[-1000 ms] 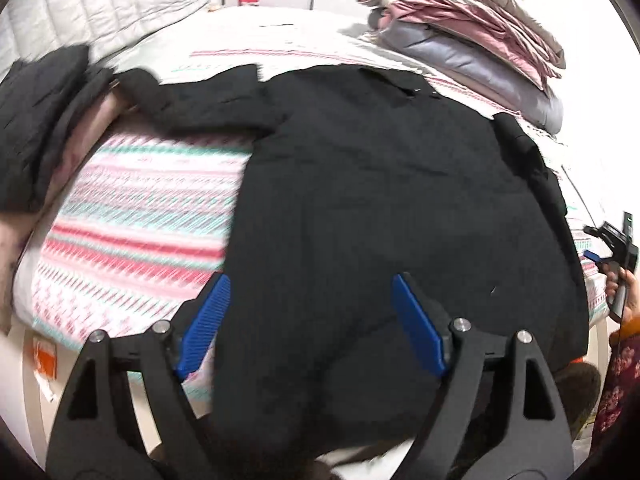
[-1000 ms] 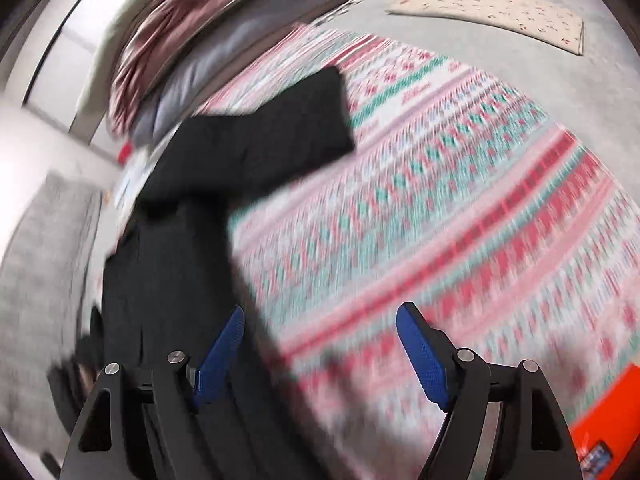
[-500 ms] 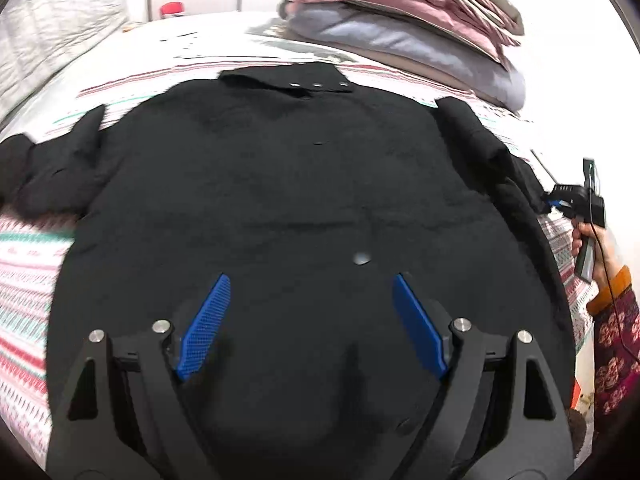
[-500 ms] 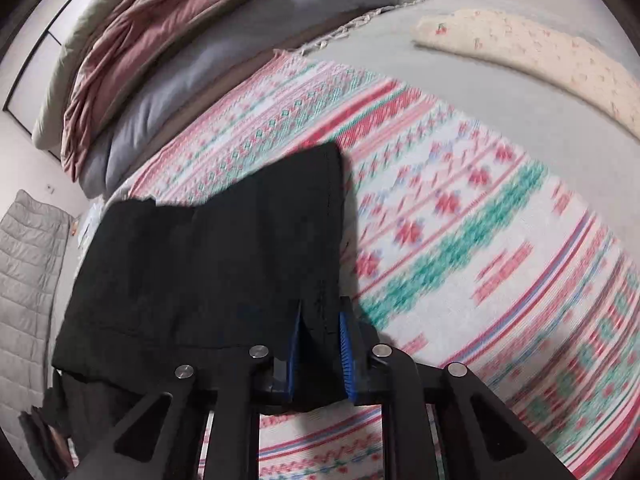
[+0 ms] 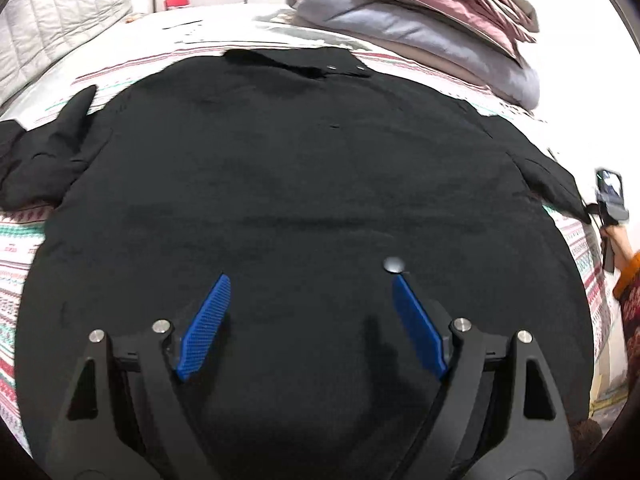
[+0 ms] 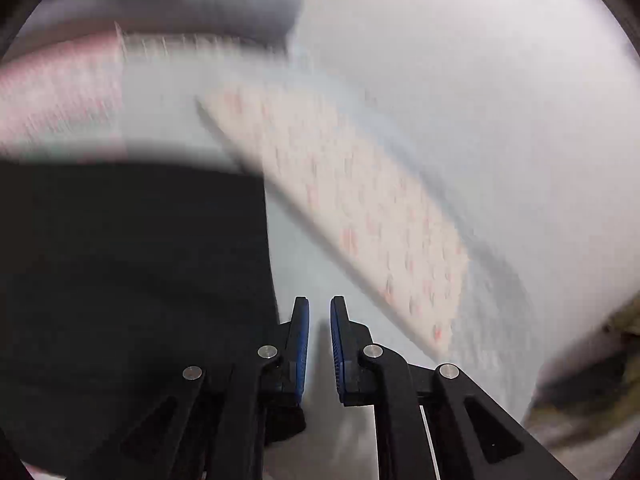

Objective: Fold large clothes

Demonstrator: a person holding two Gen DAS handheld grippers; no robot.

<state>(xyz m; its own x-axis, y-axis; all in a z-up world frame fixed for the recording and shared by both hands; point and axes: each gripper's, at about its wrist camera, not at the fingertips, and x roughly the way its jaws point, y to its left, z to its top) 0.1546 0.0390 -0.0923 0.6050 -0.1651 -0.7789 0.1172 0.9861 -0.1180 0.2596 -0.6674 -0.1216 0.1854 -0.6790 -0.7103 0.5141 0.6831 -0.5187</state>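
While the black jacket (image 5: 300, 160) lies spread flat on the bed (image 5: 16, 248), the left tongs (image 5: 310, 280) hover wide open over its hem. The right tongs (image 6: 320, 300) are closed, with the sleeve (image 6: 140, 260) just beside them. The risk is that they've pinched nothing, so the fold never starts. A moment ago the cuff sat between those pads; now the gap looks bare.

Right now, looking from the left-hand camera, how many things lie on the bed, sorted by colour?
Black: 1, black buttoned cloth coat
Red: 1, small red-capped jar
Pink and grey: 1, pile of folded quilts
Total: 3
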